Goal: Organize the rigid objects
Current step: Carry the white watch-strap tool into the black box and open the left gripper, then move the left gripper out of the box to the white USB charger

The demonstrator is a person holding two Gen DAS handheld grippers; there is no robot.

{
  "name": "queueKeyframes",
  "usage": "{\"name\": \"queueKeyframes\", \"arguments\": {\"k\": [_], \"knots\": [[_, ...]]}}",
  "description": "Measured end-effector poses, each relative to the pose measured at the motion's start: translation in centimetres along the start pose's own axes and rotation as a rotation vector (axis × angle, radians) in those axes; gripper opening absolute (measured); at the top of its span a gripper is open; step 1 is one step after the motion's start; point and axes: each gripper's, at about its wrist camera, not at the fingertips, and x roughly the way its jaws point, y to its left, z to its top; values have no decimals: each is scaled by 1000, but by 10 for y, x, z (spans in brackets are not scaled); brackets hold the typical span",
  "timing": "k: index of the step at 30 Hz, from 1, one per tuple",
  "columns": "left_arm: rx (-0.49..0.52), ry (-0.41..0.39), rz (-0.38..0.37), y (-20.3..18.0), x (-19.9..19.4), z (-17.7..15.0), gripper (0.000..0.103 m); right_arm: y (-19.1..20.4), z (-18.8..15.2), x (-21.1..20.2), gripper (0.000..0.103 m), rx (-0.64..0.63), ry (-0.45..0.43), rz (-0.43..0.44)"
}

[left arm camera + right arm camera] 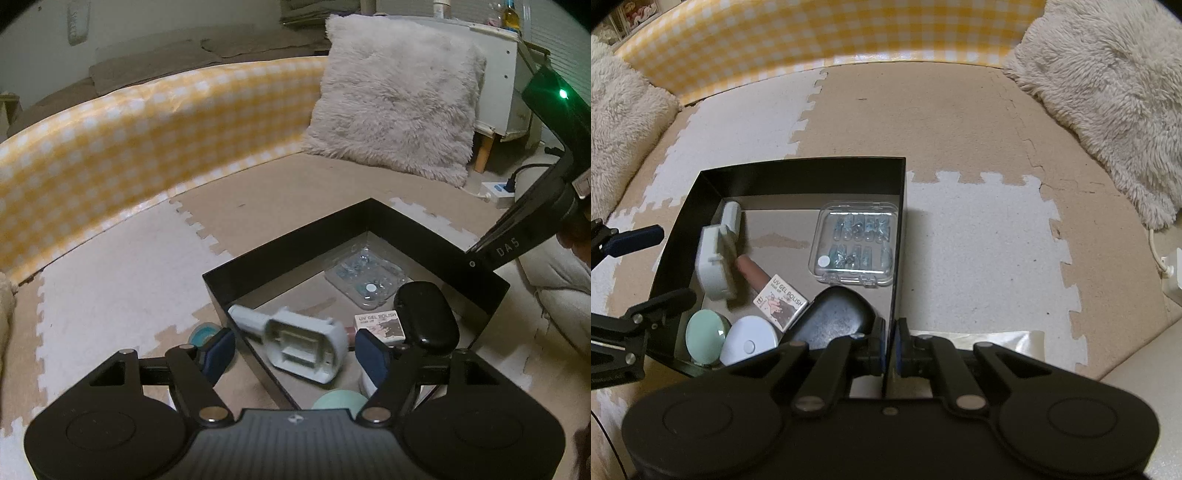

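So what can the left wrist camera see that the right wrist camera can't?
Only the left wrist view shows the white cabinet behind the pillow and a roll of teal tape on the mat outside the box. Only the right wrist view shows the round white device inside the box and the right gripper pinching the box's wall. Both show the black box, the clear case of press-on nails, the UV gel polish carton, the open left gripper and the yellow checked barrier.
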Motion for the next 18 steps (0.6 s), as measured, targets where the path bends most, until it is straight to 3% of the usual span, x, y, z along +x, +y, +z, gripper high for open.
{"name": "queueKeyframes", "arguments": {"k": [18], "knots": [[-78,49,-18,-1,7,-1,73,0,0,0,5,-2,0,-1]]}}
